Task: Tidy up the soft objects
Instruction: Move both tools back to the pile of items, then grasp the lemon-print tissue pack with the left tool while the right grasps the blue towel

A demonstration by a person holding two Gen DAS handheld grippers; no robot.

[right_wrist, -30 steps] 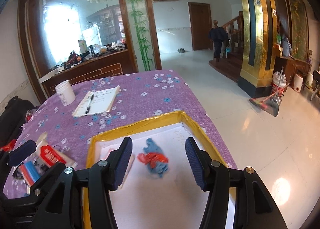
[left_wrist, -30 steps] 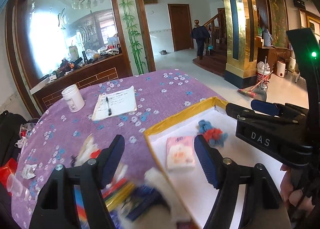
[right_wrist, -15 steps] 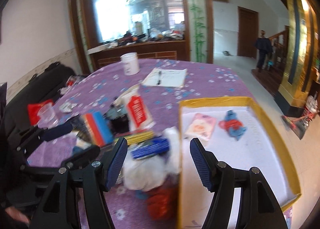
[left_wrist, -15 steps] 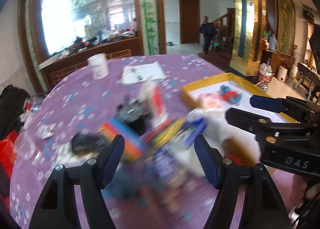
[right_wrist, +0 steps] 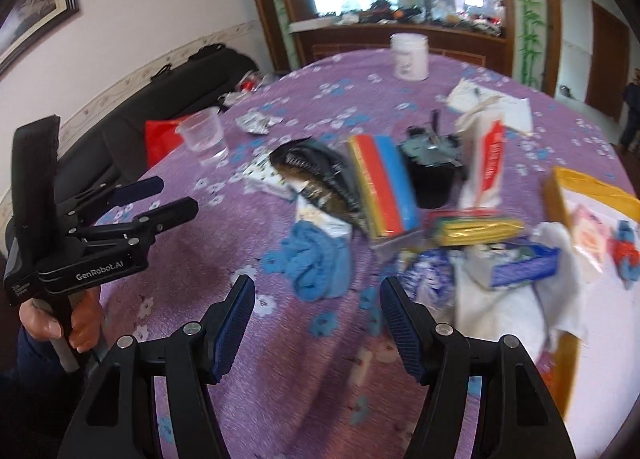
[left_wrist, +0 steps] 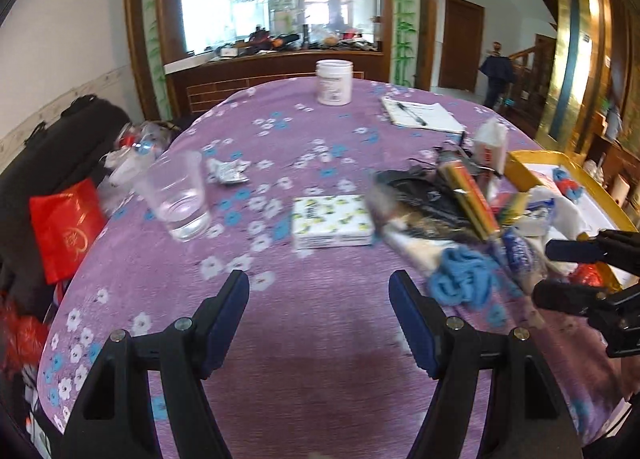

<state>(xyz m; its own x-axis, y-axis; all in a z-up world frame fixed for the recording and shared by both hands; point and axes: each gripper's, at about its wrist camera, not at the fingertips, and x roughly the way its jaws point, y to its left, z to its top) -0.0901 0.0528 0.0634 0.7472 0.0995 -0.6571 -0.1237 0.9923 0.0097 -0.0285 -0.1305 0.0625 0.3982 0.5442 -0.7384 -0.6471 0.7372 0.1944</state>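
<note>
Both the left tool (left_wrist: 319, 319) and right tool (right_wrist: 317, 325) hang spread and empty above the tabletop (left_wrist: 320, 379), the blue cloth (right_wrist: 320, 263) lying crumpled beside the clutter left of the tray (right_wrist: 560, 195).

The left hand-held gripper (left_wrist: 319, 323) is a black plastic frame with 2 fingers (left_wrist: 224, 323) faced in ribbed blue pads and silver screws at the pivots. The right hand-held gripper (right_wrist: 317, 329) matches it. White lettering reading "GenRobot.AI" runs along the left unit's body, whose handle sits in a hand (right_wrist: 60, 323) above a dark blue sleeve (right_wrist: 24, 355).
</note>
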